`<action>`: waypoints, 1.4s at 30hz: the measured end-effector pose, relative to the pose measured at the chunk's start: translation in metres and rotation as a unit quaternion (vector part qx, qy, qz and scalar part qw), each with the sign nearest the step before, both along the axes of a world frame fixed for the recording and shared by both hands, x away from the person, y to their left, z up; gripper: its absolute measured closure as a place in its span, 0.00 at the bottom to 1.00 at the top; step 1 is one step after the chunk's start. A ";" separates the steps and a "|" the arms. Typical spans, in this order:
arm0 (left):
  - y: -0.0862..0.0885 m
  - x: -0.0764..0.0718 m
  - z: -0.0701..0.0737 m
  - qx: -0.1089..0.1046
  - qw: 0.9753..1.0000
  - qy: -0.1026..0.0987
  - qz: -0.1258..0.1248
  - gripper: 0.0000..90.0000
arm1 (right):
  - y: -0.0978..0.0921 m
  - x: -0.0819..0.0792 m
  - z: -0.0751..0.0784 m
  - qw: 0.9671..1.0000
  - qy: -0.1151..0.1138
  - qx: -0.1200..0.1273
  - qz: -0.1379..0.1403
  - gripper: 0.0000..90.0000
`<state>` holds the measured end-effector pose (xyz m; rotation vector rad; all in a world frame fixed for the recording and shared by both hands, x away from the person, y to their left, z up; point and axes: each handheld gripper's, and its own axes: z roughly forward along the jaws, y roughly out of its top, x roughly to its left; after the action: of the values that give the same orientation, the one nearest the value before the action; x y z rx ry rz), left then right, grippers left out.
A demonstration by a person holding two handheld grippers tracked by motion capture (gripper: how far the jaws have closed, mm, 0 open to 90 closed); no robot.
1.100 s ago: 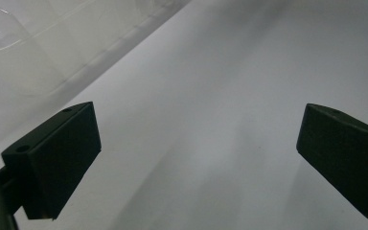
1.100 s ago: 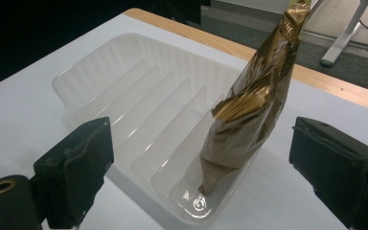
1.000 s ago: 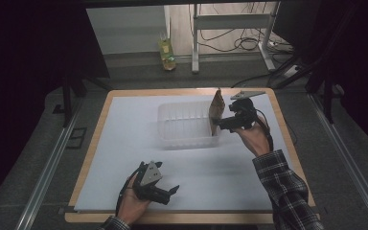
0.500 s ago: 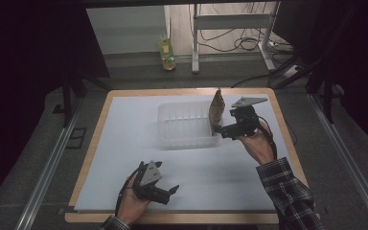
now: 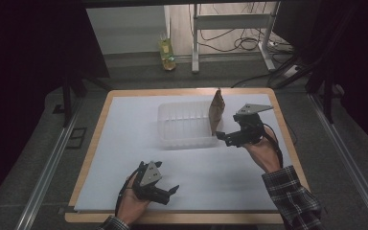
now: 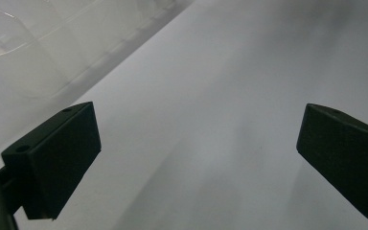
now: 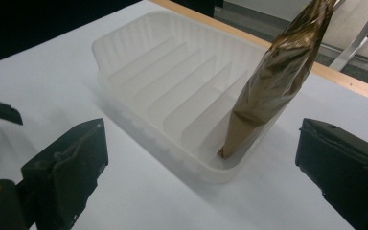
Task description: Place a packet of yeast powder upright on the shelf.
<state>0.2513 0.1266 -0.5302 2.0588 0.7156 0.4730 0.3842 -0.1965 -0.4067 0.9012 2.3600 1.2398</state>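
In the right gripper view the brown pouch runs past the top edge, and its foot is hidden behind the near wall of the clear tray. In the left gripper view the tray is blurred and cut off at the top corner.

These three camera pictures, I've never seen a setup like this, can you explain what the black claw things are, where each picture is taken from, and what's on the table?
The black claws are hand-held tools: a person holds a two-jaw gripper in each hand. The high view looks down on the white-covered wooden table, with the left gripper near the front edge and the right gripper beside the clear ribbed plastic tray. The other two pictures come from cameras riding on each gripper, looking along its jaws. Both grippers are open and hold nothing. In the right gripper view, a shiny brown foil pouch stands upright in the tray's end slot. The left gripper view shows bare table and a corner of the tray.
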 end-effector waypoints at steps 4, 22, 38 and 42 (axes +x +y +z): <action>0.000 0.000 0.000 0.002 1.000 -0.001 -0.001 0.01 | -0.001 -0.007 -0.004 1.000 0.000 -0.008 0.006 0.04; -0.001 -0.001 0.000 0.005 1.000 -0.007 -0.003 0.01 | -0.015 -0.033 -0.026 1.000 -0.010 0.000 0.027 0.04; 0.006 -0.003 0.001 0.003 1.000 -0.013 0.005 0.01 | -0.033 -0.045 -0.039 1.000 -0.011 -0.014 0.023 0.02; 0.006 -0.003 0.001 0.003 1.000 -0.015 0.006 0.02 | -0.037 -0.049 -0.039 1.000 -0.013 -0.013 0.025 0.01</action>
<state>0.2480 0.1328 -0.5289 2.0503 0.7090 0.5124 0.3348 -0.2337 -0.4460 0.8177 2.3870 1.2287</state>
